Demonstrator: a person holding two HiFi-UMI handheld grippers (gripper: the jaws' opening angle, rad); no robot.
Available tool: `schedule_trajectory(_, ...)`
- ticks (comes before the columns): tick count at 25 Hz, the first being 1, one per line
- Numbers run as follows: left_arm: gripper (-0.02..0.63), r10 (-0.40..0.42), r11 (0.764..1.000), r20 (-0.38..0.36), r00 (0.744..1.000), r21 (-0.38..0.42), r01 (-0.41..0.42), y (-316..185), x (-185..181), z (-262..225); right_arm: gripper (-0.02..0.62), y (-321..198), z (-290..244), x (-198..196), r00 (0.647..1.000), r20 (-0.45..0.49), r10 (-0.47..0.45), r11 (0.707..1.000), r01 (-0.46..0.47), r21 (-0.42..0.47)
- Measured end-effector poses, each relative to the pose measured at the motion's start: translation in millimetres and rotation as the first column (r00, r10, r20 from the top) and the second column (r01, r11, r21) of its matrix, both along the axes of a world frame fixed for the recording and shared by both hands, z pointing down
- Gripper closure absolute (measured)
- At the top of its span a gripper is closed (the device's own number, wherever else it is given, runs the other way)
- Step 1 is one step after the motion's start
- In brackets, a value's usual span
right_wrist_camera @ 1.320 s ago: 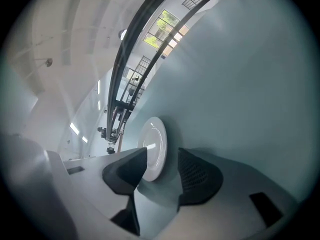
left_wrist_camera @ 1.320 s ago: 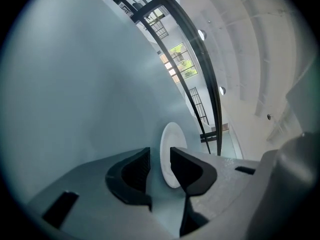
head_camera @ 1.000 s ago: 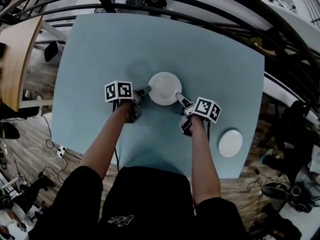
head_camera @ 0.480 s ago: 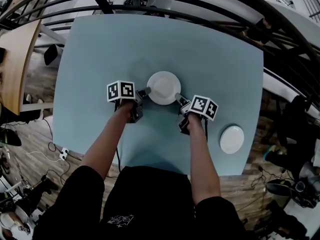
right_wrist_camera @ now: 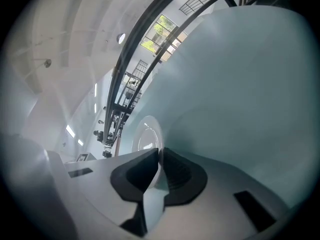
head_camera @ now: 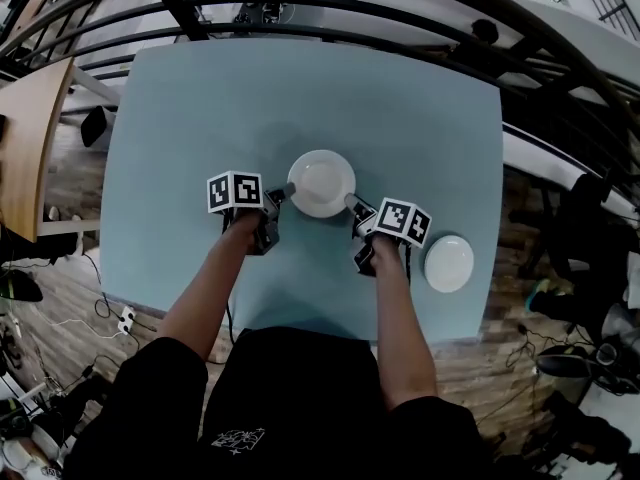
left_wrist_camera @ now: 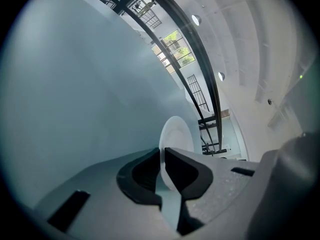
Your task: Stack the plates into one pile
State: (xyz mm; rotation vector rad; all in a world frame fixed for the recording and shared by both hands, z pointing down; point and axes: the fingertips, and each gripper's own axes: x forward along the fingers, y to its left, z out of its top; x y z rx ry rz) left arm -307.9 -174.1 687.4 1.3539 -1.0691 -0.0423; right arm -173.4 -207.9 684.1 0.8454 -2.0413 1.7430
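A white plate (head_camera: 321,182) hangs just above the pale blue table (head_camera: 200,118), gripped at opposite edges. My left gripper (head_camera: 282,192) is shut on its left rim, and the plate (left_wrist_camera: 176,136) shows edge-on between the dark pads (left_wrist_camera: 182,171). My right gripper (head_camera: 352,203) is shut on the right rim, with the plate (right_wrist_camera: 146,136) pinched between its pads (right_wrist_camera: 137,176). A second white plate (head_camera: 449,263) lies flat near the table's right front corner, just right of my right gripper's marker cube.
Black railing bars (head_camera: 330,3) curve over the table's far side. A wooden desk (head_camera: 30,128) stands to the left. Cables (head_camera: 110,318) and gear lie on the wood floor around the table. The person's arms (head_camera: 390,318) reach in from the front edge.
The right gripper has shut on the plate's right rim. Both grippers and the plate have shifted toward the right and lifted slightly, closer to the second plate.
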Motion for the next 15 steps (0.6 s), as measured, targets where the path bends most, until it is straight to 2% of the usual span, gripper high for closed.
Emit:
schedule_trajectory(5,0.568,0.037,0.999,-0.009,0.999,0.01,-0.036,7,34,-8,0.563,11,-12,34,1.0,0.0,0.015,1.0,-0.015,0.021)
schedule_trajectory(10,0.569,0.099,0.995,0.001,0.995,0.017,-0.099,17,96,-13,0.563,27,-15,97,0.999,0.006,0.052,0.998,-0.052,0.028)
schedule_trajectory(15,0.568,0.148,0.989,-0.001,0.989,0.017,-0.148,20,132,-11,0.563,35,-14,134,0.996,0.001,0.088,0.996,-0.088,0.031)
